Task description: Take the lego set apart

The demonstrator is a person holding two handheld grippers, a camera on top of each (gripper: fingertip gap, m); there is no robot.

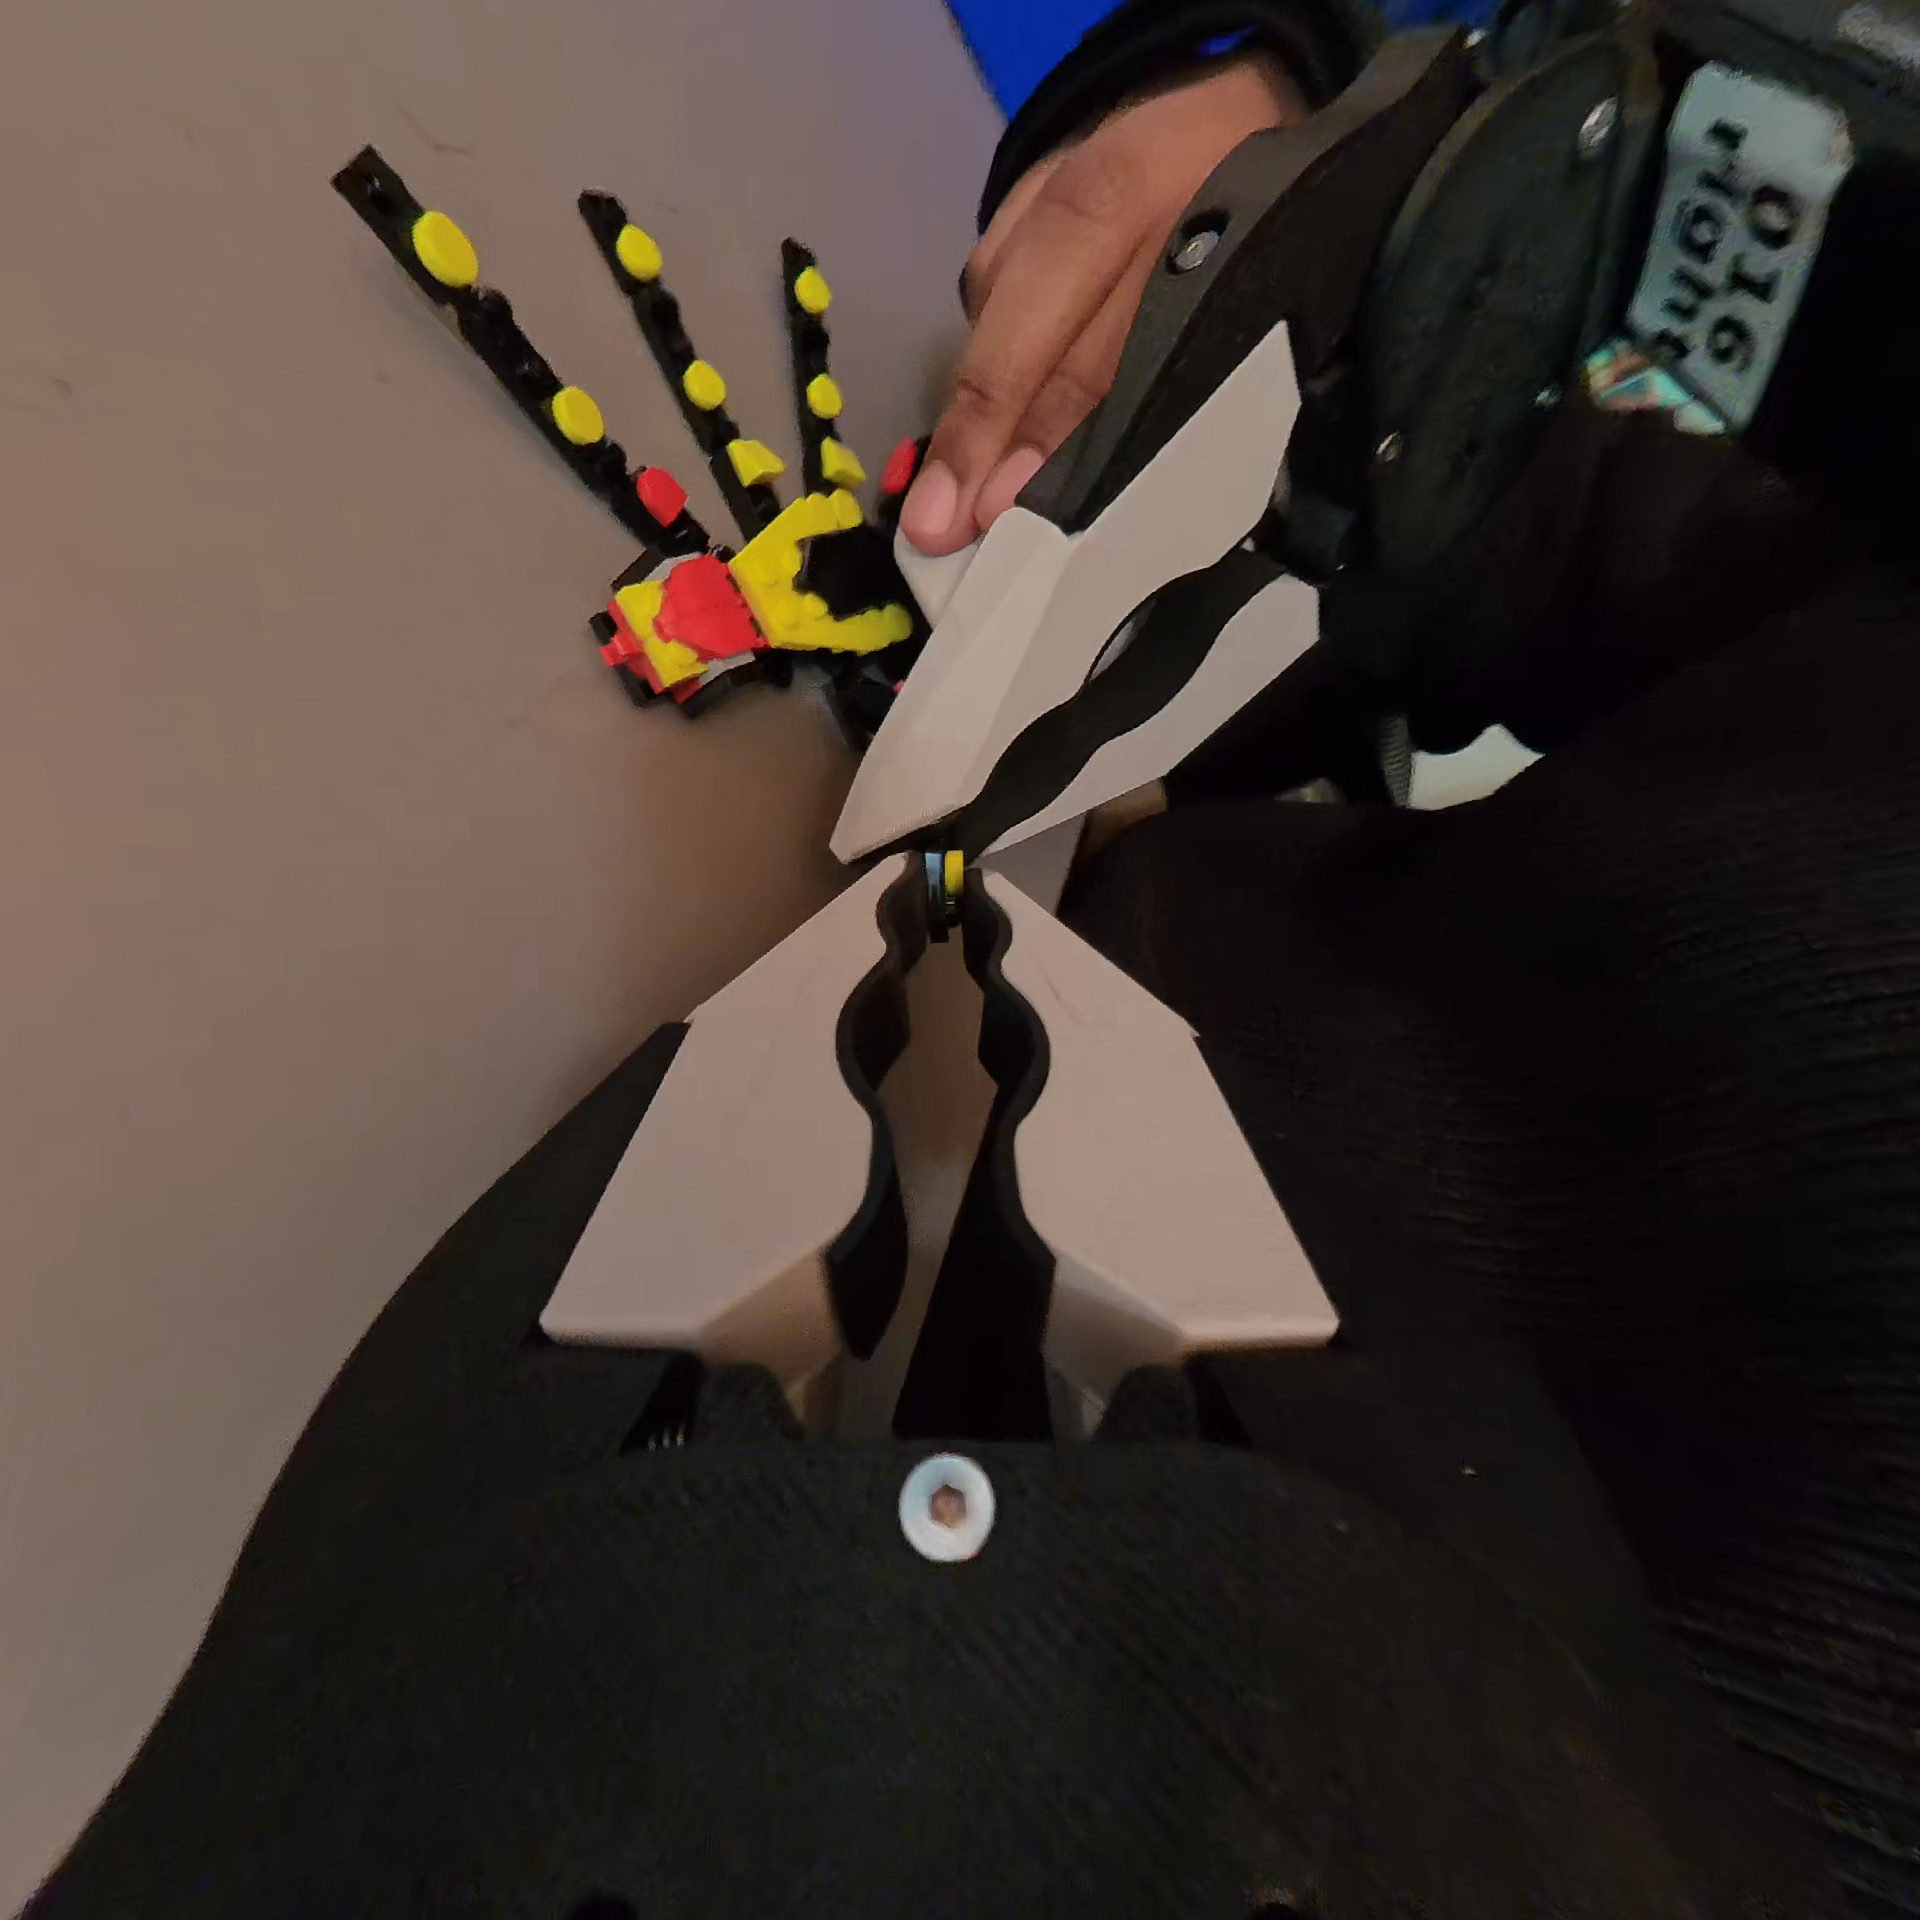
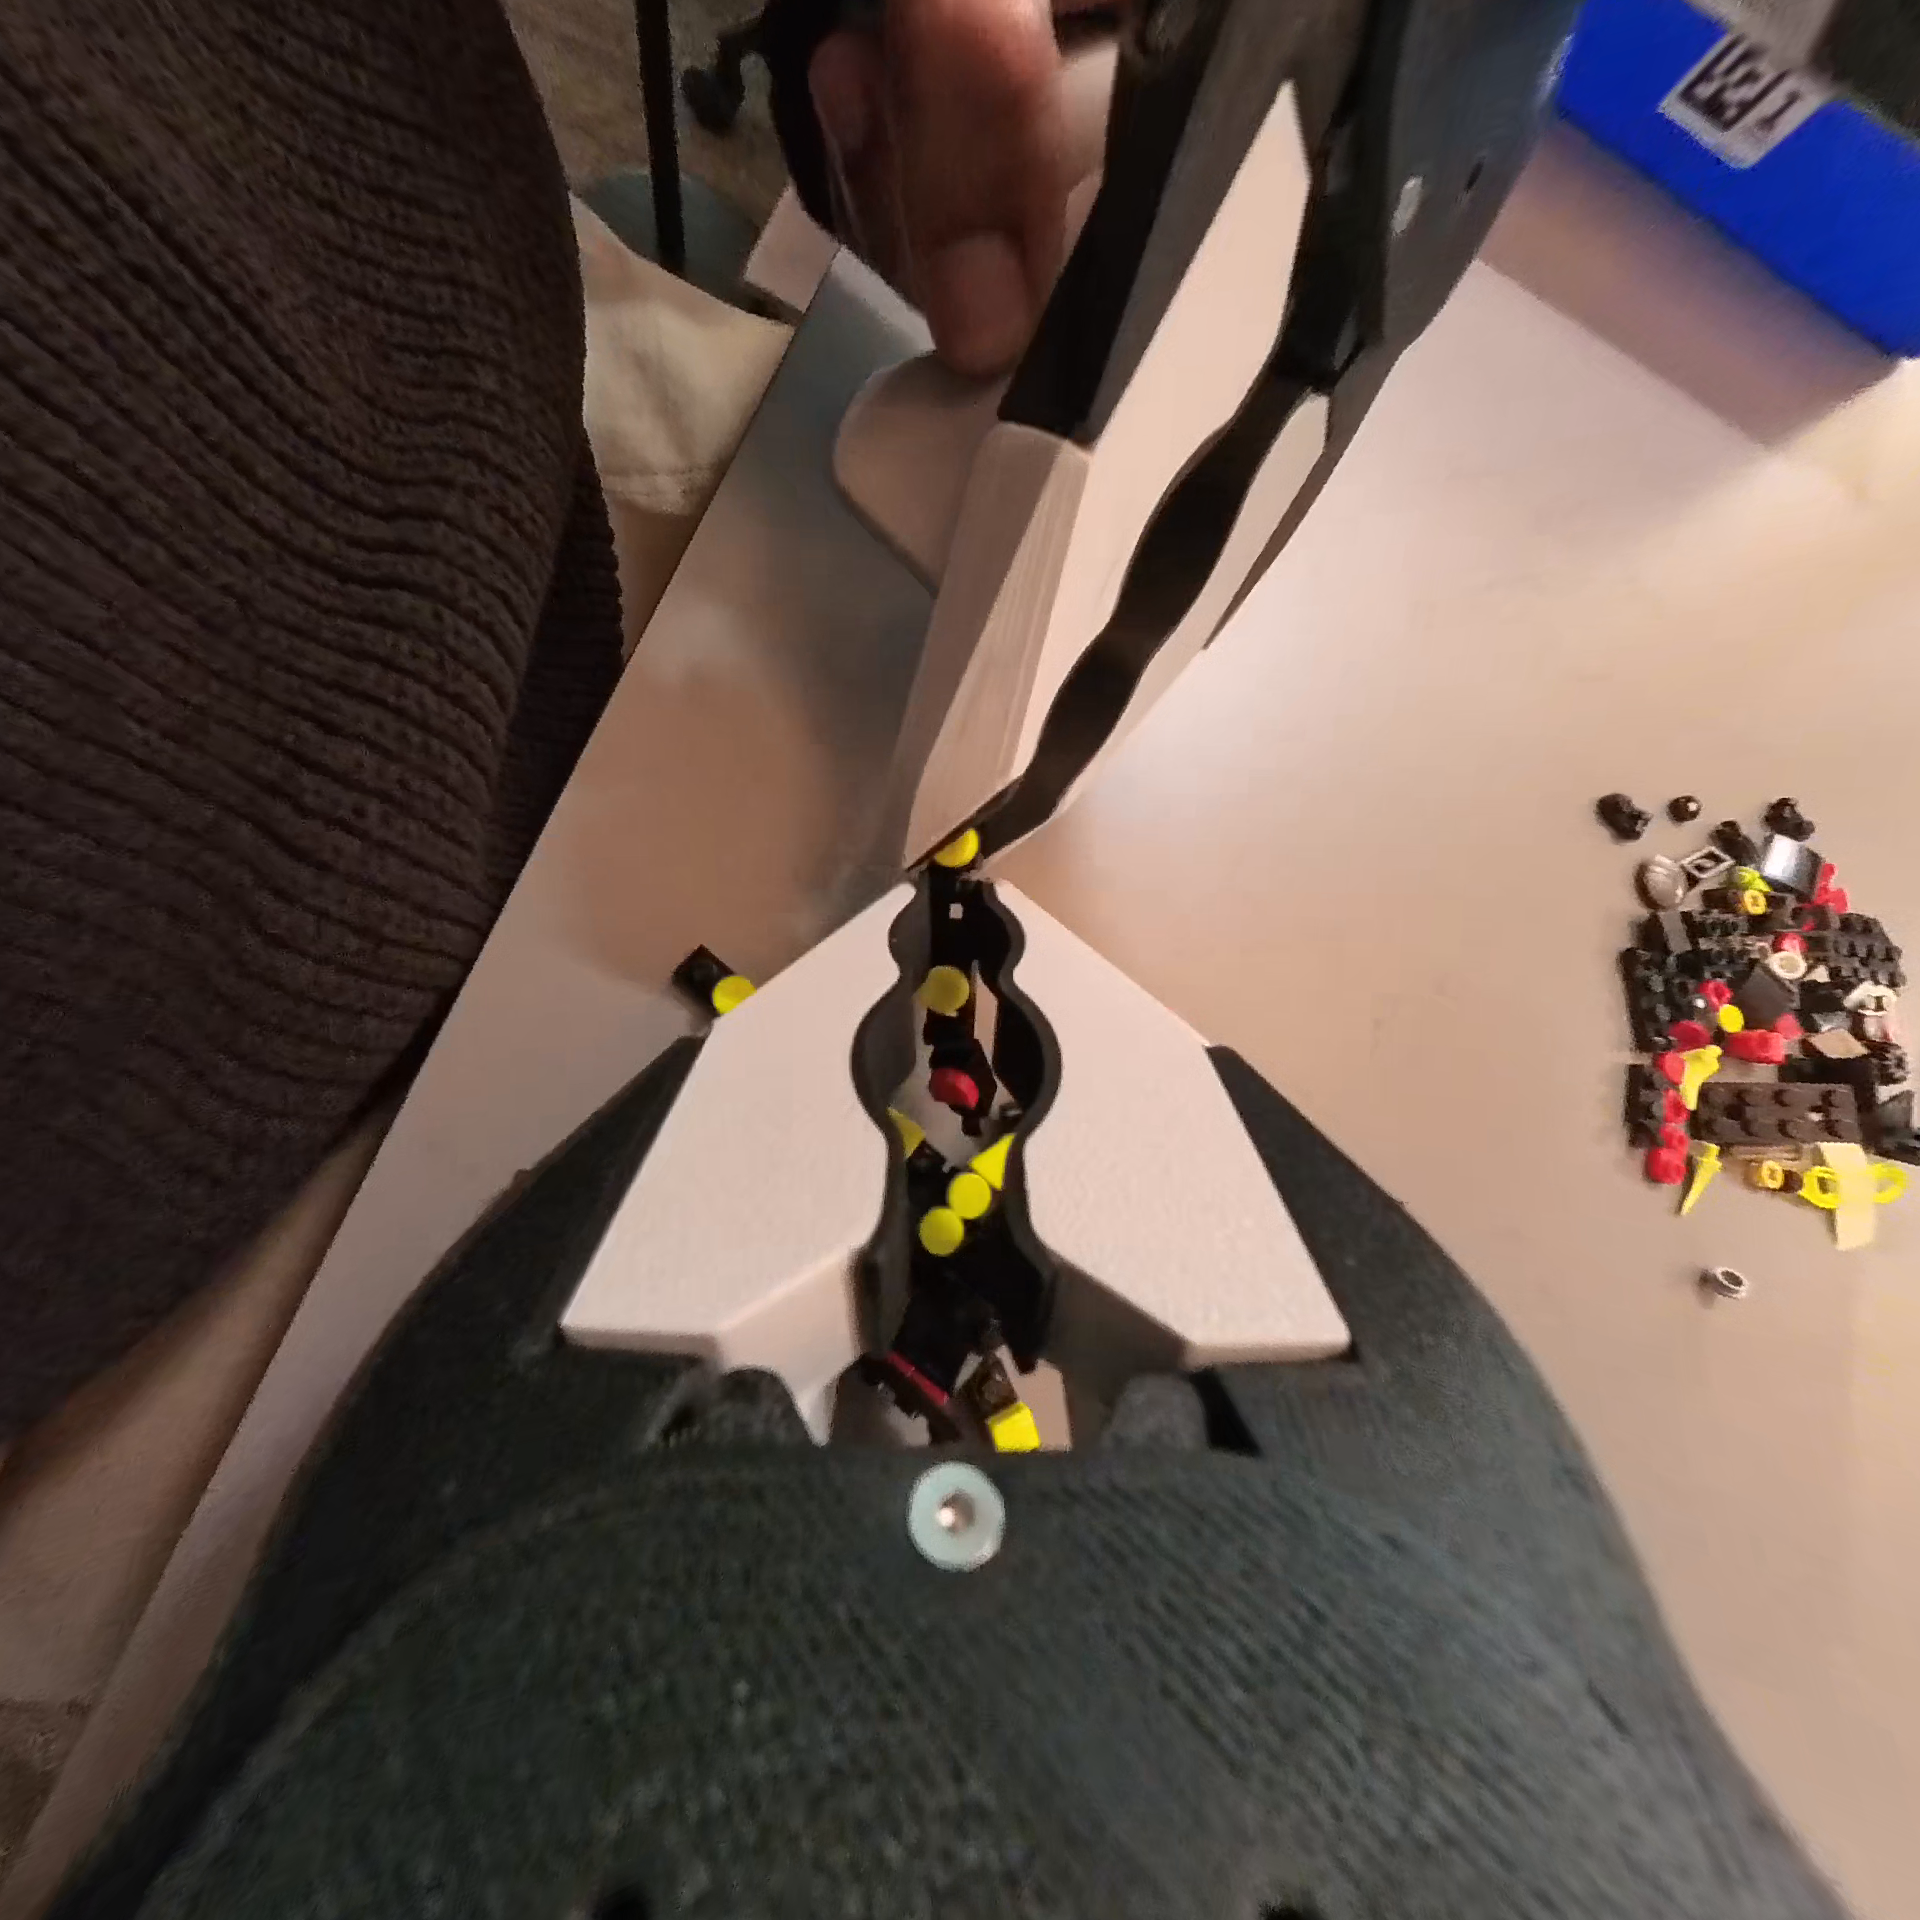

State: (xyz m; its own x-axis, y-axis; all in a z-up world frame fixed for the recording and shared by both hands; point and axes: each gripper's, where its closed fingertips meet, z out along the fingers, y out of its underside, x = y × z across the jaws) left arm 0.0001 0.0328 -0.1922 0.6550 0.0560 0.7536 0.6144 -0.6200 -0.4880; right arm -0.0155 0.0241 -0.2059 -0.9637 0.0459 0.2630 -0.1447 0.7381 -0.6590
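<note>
Left gripper [image 1: 943,894]: its fingers [image 1: 779,1122] are drawn narrow, tips pinching a thin black strip with a yellow stud [image 1: 943,883] seen edge-on.
Right gripper [image 2: 951,883]: fingers [image 2: 748,1164] narrow at the tips, closed on the same black strip [image 2: 951,935], seen lengthwise here with yellow and red studs along it.
Meeting point: the two grippers come tip to tip, each from an opposite side, both clamped on the strip just above the desk [image 1: 208,727].
Hands: a person's hand [image 1: 1049,343] wraps the handle of the right gripper in the left wrist view; a thumb [image 2: 966,239] presses on the left gripper's handle in the right wrist view.
Lego model [image 1: 727,613]: lies flat on the desk beside the right gripper, a yellow, red and black body with three long black strips fanning outward, each carrying yellow studs.
Loose pile [image 2: 1766,1018]: black, red and yellow pieces heaped on the desk, well apart from the grippers.
Stray piece [image 2: 712,982]: a small black and yellow bit near the desk edge.
Blue box [image 2: 1756,177]: at the far side of the desk.
Sleeve [image 2: 260,520]: dark knitted fabric fills the left of the right wrist view.
</note>
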